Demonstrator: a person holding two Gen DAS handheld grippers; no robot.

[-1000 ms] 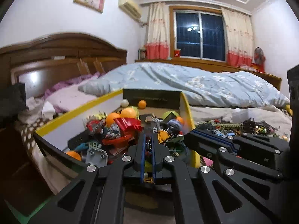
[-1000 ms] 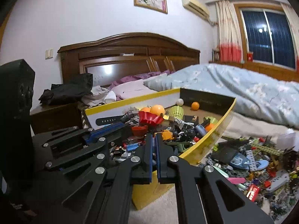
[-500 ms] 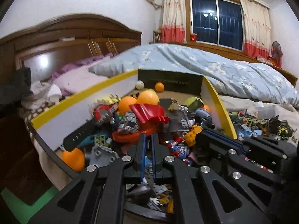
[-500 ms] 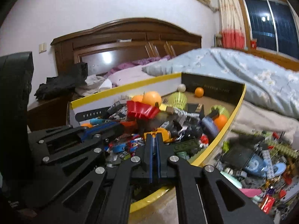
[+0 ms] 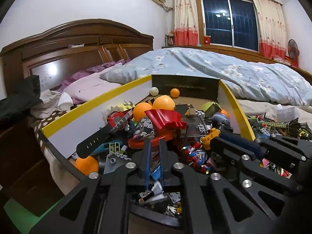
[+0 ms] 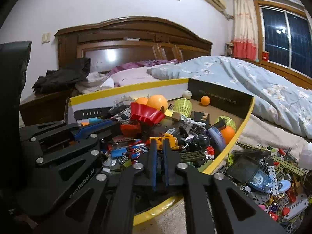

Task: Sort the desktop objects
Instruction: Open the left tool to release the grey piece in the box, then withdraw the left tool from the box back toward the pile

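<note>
A yellow-rimmed cardboard box [image 5: 81,108] [image 6: 247,109] on the bed holds a heap of toys: orange balls [image 5: 163,102] [image 6: 157,102], a red ridged plastic piece [image 5: 163,118] [image 6: 146,114], a black watch strap [image 5: 97,141], bricks and figures. My left gripper [image 5: 154,144] hangs over the near part of the heap, jaws a narrow gap apart, nothing between them. My right gripper [image 6: 158,144] is over the box's near right side, also nearly shut and empty. Each gripper shows in the other's view.
A loose pile of bricks and toy parts [image 6: 269,171] [image 5: 282,124] lies on the bed to the right of the box. A blue floral quilt [image 5: 224,72] lies behind, a wooden headboard [image 5: 78,44] to the left, and a dark nightstand [image 6: 44,105] with clothes.
Both grippers have moved forward and down over the box, so the toy heap is closer and lower in view. The jaws stay close together, the left showing a slightly wider gap.
</note>
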